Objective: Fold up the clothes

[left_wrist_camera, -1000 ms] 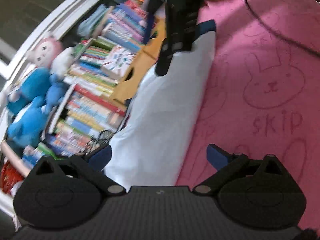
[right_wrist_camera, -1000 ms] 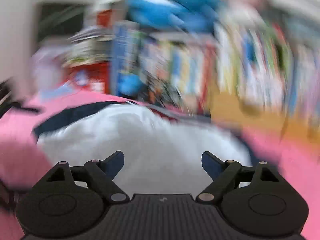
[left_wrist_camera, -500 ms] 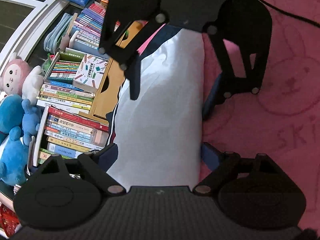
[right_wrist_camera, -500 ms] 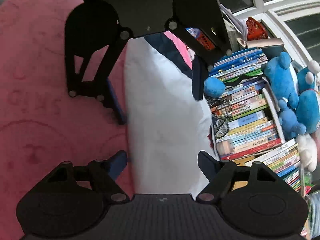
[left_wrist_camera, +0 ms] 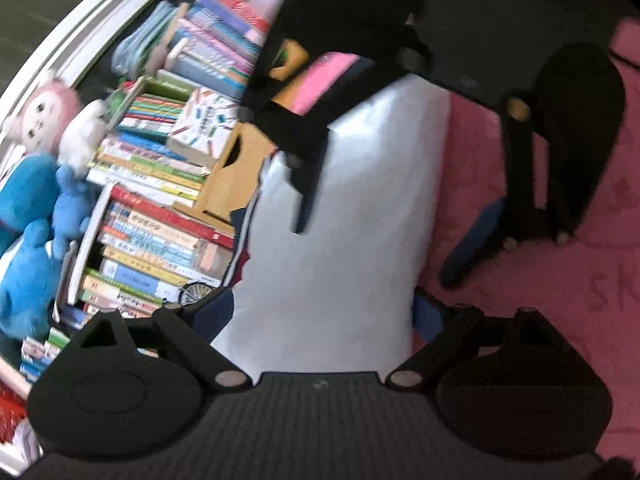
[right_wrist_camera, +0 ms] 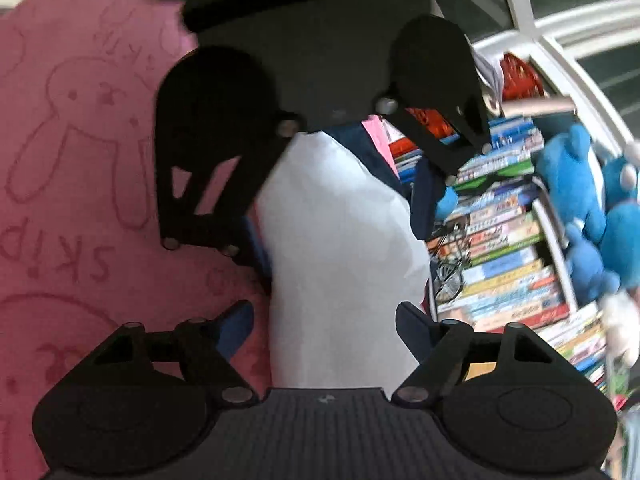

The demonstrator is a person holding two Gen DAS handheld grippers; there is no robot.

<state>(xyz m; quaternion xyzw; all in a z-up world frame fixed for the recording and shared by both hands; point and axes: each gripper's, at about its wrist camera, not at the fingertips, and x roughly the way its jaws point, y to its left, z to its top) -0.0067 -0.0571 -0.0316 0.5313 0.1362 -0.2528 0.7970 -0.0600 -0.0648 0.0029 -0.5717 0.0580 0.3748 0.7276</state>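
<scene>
Shirt point(left_wrist_camera: 340, 216), white with navy trim, lies as a long narrow strip on the pink blanket point(left_wrist_camera: 568, 280), its left edge running right along the blanket's side, above the books point(left_wrist_camera: 160, 240) and plush toys point(left_wrist_camera: 32, 216) below. In the left wrist view the left gripper point(left_wrist_camera: 324, 312) straddles the near end of the strip with its fingers spread wide, one tip at each long edge, nothing pinched. Facing it from the far end is the right gripper point(left_wrist_camera: 380, 248), also spread, one tip over the white cloth, the other over the blanket.

In the right wrist view the shirt point(right_wrist_camera: 344, 248) runs away from the right gripper point(right_wrist_camera: 324, 320), whose fingers stand fairly wide after narrowing a little; cloth lies between them but the pads do not press on it. The left gripper point(right_wrist_camera: 340, 228) straddles the opposite end, tips at either edge.

Likely next is a pinch at both ends for a crosswise fold. The risk: fingers this wide may close on one layer only or catch the blanket beneath, and the edge nearest the books could slide off the side and undo the strip.
</scene>
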